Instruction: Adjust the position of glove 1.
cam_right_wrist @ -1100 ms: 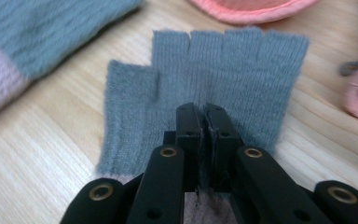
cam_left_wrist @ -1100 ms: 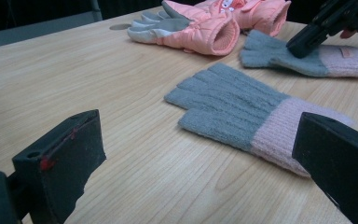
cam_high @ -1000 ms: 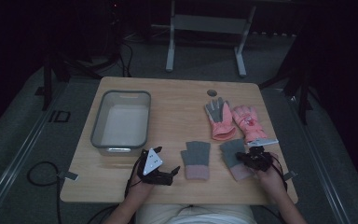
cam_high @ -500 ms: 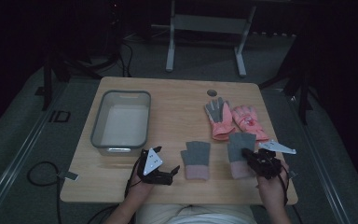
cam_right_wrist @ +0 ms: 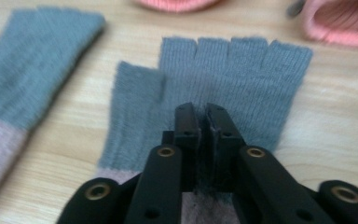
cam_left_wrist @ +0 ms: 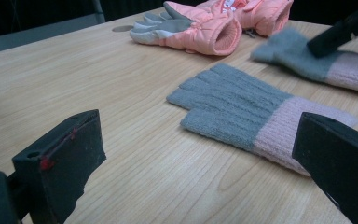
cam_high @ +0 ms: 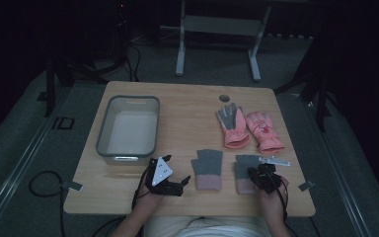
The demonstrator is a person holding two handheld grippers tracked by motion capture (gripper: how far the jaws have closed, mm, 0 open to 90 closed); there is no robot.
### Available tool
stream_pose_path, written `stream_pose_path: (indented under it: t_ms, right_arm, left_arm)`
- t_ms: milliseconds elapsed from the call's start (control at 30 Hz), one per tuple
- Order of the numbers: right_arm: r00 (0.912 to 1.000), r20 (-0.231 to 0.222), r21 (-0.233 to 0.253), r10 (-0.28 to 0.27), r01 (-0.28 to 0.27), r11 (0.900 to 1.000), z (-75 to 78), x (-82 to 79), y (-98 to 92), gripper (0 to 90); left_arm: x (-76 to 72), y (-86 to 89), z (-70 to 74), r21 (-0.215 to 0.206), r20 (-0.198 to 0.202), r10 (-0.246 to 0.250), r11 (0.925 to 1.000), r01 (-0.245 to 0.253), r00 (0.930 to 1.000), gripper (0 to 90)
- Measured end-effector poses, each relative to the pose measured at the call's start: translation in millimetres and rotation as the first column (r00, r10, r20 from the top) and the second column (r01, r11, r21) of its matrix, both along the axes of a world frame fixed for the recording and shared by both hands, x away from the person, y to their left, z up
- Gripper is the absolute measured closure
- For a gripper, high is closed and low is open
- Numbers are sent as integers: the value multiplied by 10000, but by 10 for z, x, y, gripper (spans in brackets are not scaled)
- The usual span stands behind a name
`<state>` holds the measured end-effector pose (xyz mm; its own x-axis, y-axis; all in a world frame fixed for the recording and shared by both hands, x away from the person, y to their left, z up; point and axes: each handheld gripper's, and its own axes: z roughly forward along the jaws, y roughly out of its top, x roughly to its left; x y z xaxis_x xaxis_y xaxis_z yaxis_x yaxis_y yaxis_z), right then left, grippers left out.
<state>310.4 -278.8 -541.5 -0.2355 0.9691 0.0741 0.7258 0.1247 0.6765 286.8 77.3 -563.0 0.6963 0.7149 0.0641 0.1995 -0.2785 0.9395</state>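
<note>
Two grey knit gloves with pink cuffs lie side by side near the table's front edge. My right gripper (cam_high: 260,172) (cam_right_wrist: 203,122) is over the right grey glove (cam_high: 244,165) (cam_right_wrist: 235,74), with its jaws shut on a pinch of the knit near the cuff. The left grey glove (cam_high: 208,167) (cam_left_wrist: 235,105) lies flat, fingers pointing away from me. My left gripper (cam_high: 183,183) (cam_left_wrist: 198,140) sits low on the table just left of that glove, jaws wide open with nothing between them. Two pink padded gloves (cam_high: 233,126) (cam_left_wrist: 200,28) lie farther back.
A grey plastic bin (cam_high: 102,132) stands at the left of the wooden table (cam_high: 187,108) and looks empty. A small round hole (cam_high: 224,98) marks the tabletop beyond the pink gloves. Dark floor, cables and a metal stand surround the table.
My right gripper had drifted to the right of the right grey glove half a second ago; it is now back over it near the cuff. The left gripper has stayed put.
</note>
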Motion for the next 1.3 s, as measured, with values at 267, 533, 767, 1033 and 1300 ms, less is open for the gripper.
stream_pose_path:
  t_ms: [267, 533, 767, 1033, 1300]
  right_arm:
    - [9997, 205, 214, -158, 153, 9997, -57, 3, -28, 767]
    - [9982, 399, 19, 439, -440, 9990, 53, 26, -69, 723]
    - [9262, 591, -642, 3723, -3687, 9273, 181, 167, -244, 653]
    - [8618, -465, -960, 5051, -5071, 8565, 35, 248, -322, 653]
    - [8713, -379, -572, 4894, -4908, 8694, -1, 267, -368, 742]
  left_arm:
    - [1, 0, 0, 1, -11, -4, 10000, 4, 10000, 17]
    - [0, 1, 1, -1, -26, -26, 10000, 26, 10000, 18]
    - [-1, 1, 0, -12, -57, -38, 10000, 38, 10000, 17]
    - [2, 0, 0, -48, -87, 24, 10000, -25, 10000, 17]
    - [-2, -2, 0, 2, -34, 61, 10000, -61, 10000, 17]
